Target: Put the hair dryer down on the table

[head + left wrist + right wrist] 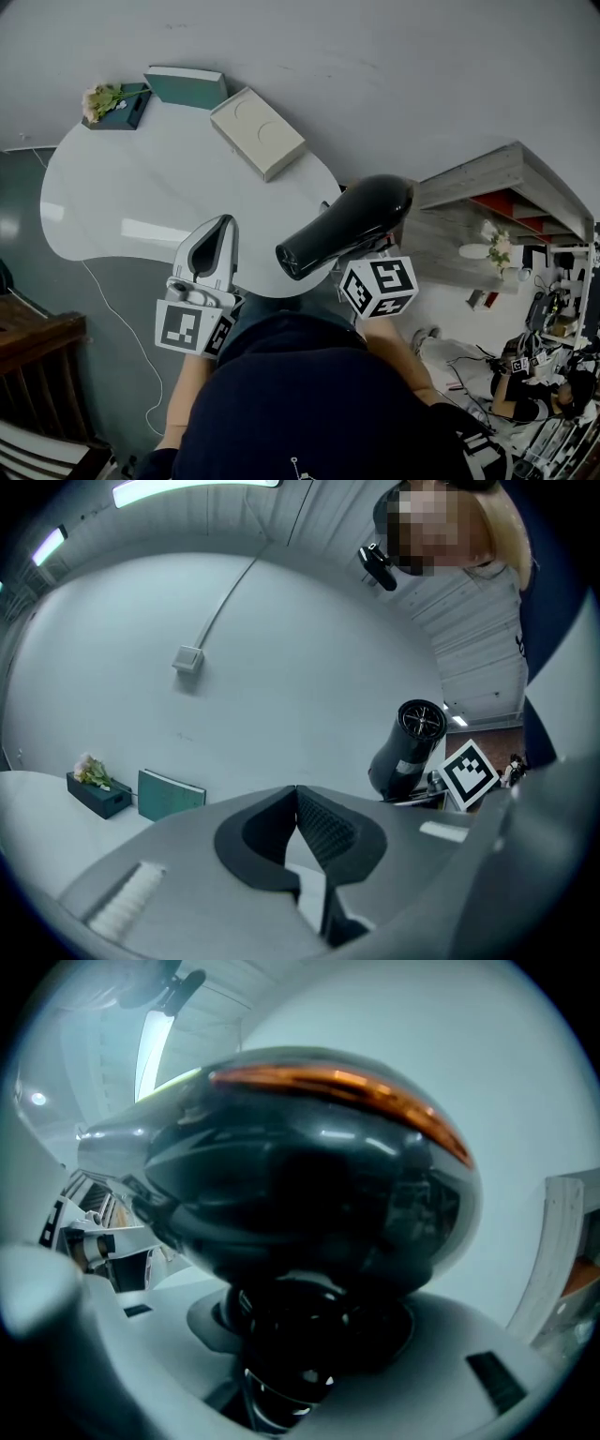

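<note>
Held aloft: the black hair dryer [347,228] hangs in the air at the near right edge of the white table [122,197], clear of the tabletop. The right gripper [314,1335] has its jaws spread partway and clamped around the dryer's handle, which fills the gap between them in the right gripper view. The barrel slants down and to the left, its open end turned toward the left gripper [217,239], while the rounded back end points up and to the right. The left gripper hovers just beside the dryer over the table's near edge, its dark jaws pressed together with nothing between them. At the far side of the table, well apart from both grippers, sit a small box of flowers [114,103], a teal book [186,86] beside it, and a flat cream box [258,131].
</note>
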`<state>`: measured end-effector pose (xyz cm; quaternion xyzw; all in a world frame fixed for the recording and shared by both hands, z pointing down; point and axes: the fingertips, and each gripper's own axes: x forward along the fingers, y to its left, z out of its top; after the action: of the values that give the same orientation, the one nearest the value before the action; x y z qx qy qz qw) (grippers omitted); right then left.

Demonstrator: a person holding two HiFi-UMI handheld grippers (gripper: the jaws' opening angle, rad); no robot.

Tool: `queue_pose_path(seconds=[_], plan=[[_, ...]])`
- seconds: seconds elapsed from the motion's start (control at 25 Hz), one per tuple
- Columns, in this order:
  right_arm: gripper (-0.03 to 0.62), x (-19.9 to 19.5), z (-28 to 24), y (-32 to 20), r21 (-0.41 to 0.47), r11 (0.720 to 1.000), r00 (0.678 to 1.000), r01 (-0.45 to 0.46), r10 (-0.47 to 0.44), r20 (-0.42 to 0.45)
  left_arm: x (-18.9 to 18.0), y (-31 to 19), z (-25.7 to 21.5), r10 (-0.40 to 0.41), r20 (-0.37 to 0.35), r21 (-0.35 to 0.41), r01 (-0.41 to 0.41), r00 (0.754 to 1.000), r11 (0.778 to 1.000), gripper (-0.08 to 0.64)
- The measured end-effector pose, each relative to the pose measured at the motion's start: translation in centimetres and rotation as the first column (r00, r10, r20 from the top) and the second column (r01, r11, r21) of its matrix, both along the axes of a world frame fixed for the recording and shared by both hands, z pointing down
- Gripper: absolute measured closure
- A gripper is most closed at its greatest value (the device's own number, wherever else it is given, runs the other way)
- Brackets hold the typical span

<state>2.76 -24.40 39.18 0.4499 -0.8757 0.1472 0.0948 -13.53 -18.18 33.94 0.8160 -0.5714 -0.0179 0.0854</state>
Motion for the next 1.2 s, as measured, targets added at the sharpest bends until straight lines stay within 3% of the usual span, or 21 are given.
queue_pose_path(seconds=[0.52, 0.88, 1.2], plan=[[0.373, 0.1, 3.1, -1.4, -0.059, 0.995, 0.995, -0.080, 0.076, -0.072, 0.9, -3.0, 4.0, 0.136, 0.031, -0.086, -0.133, 0.990, 0.987, 0.551], [0.373, 0.0, 7.5, -2.2, -0.177, 0.980, 0.989, -0.093, 0.070, -0.134, 2.1, -3.7, 7.4, 0.227, 0.038, -0.154, -0.219, 0.973, 0.963, 0.551], [0.373, 0.7, 11.6, -2.0, -0.303, 0.945, 0.977, -0.121, 0.059, -0.207, 2.5, -3.6, 9.7, 0.258, 0.035, -0.220, -0.244, 0.966, 0.944, 0.551]])
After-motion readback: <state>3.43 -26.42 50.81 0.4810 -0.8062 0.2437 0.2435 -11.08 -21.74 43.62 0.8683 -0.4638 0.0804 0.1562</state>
